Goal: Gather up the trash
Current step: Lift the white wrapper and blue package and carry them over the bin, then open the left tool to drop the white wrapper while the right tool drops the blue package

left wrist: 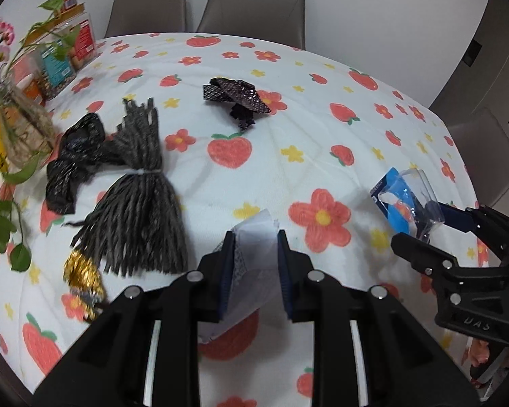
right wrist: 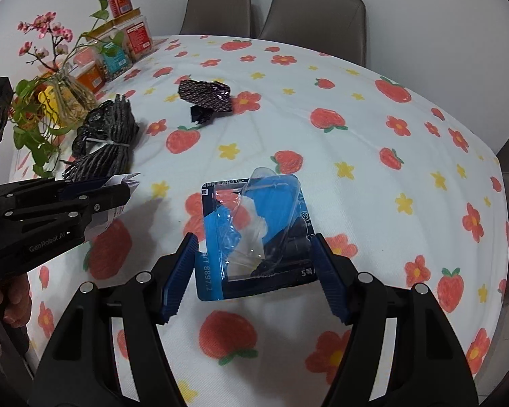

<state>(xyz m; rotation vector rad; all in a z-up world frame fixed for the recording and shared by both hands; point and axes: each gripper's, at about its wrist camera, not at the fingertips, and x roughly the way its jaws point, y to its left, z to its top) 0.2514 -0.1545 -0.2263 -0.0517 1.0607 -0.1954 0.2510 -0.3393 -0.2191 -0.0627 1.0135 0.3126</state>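
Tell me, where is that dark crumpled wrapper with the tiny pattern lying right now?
The dark patterned wrapper lies free on the strawberry tablecloth toward the far middle, before the two chairs, right of the grey yarn bundle; neither gripper touches it.

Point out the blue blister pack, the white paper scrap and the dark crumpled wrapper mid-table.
blue blister pack [right wrist: 254, 234]: right wrist view, on its clear plastic front.
white paper scrap [left wrist: 256, 237]: left wrist view, on its upper part between the pads.
dark crumpled wrapper [left wrist: 237, 96]: left wrist view, on its centre.
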